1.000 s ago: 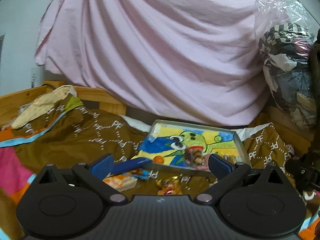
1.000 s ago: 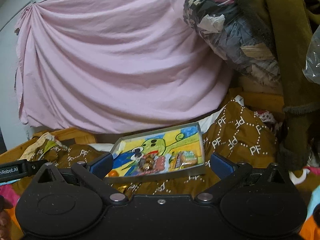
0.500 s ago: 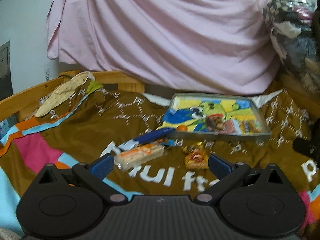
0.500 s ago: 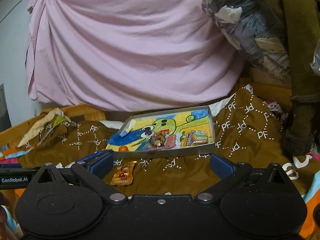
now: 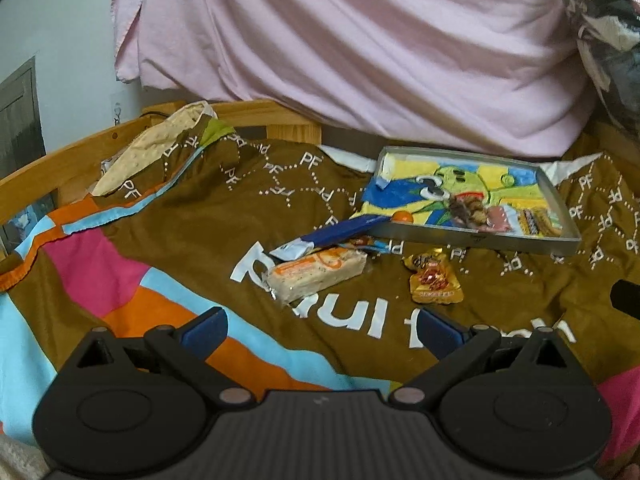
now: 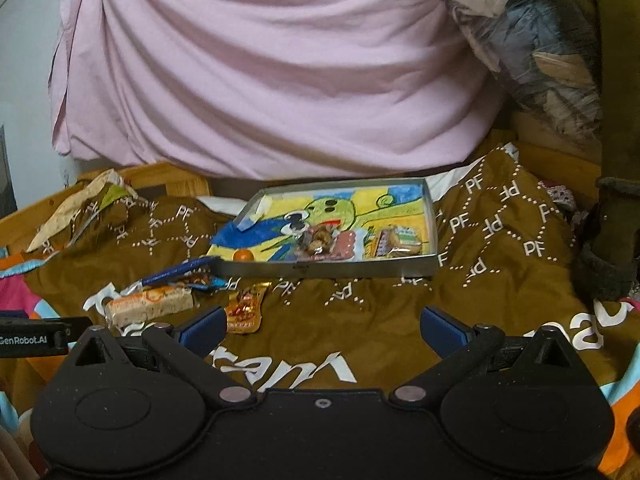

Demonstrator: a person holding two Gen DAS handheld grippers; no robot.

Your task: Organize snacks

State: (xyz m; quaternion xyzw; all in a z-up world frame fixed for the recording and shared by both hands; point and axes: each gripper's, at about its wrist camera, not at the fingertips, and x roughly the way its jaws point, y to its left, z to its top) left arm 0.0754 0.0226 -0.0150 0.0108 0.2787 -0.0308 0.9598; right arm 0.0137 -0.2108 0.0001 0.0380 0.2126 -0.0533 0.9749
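Note:
A shallow grey tray (image 5: 472,236) (image 6: 328,270) with a cartoon picture inside lies on the brown bedspread and holds several wrapped snacks and a small orange ball (image 5: 402,217) (image 6: 243,255). In front of it lie a long orange-and-white bar (image 5: 316,273) (image 6: 150,306), a blue wrapper (image 5: 340,234) (image 6: 176,274) and a gold packet (image 5: 434,280) (image 6: 245,308). My left gripper (image 5: 322,330) hangs open just short of the bar and the packet. My right gripper (image 6: 322,326) is open too, nearer than the tray, with the gold packet by its left finger.
A pink sheet (image 5: 360,48) hangs behind the bed. A wooden bed rail (image 5: 60,160) runs along the left. Bundled clothes (image 6: 532,40) and a brown garment (image 6: 616,140) crowd the right side. The left gripper's body (image 6: 36,336) shows at the right view's left edge.
Both grippers have tilted downward and pulled back, so more bedspread and the loose snacks in front of the tray have come into view. Both stay open.

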